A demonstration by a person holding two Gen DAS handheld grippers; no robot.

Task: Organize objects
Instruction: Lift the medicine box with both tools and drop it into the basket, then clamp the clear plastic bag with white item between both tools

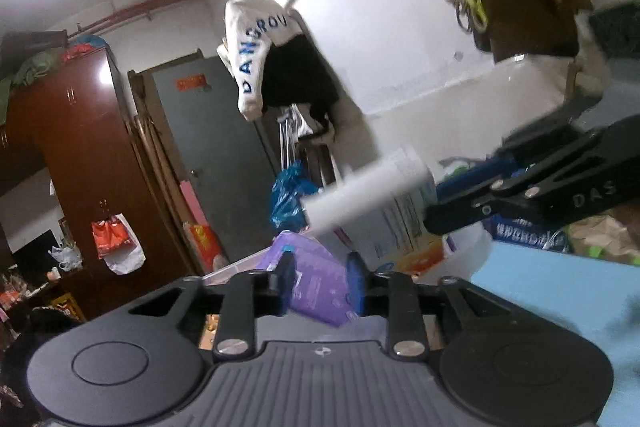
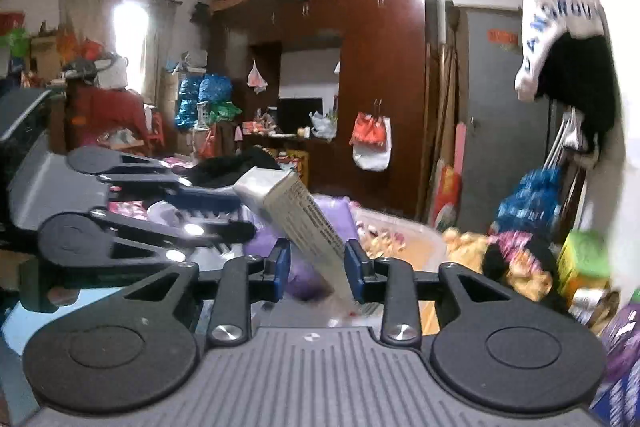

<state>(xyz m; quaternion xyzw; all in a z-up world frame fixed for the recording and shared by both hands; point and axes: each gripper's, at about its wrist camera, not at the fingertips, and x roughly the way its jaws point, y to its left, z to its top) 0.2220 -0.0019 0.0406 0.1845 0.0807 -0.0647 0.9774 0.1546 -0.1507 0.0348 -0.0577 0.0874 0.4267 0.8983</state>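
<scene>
A cluttered room lies ahead of both cameras. A dark red wardrobe stands against the far wall with bundles piled on top, and a grey door is beside it. A white garment with blue lettering hangs over dark clothing on the pale wall. A blue plastic bag sits below the hanging clothes. A clear plastic bin holding pale and pink items lies just beyond the right gripper, with a purple packet next to it. To the right of the bin lies a heap of yellow and dark soft things, and a light blue surface shows at the lower right of the left wrist view.

The right gripper has its blue-padded fingers partly apart, and a flat white tube with printed text stands tilted between them, its crimped end down at the right pad and its wide end leaning up and to the left. The pad seems to press on it, though blur makes contact on the left pad hard to confirm.

The left gripper has its fingers partly apart with nothing between them; only the purple packet shows behind the gap. In the right wrist view the left gripper reaches in from the left, its tips just beside the tube's upper end.
</scene>
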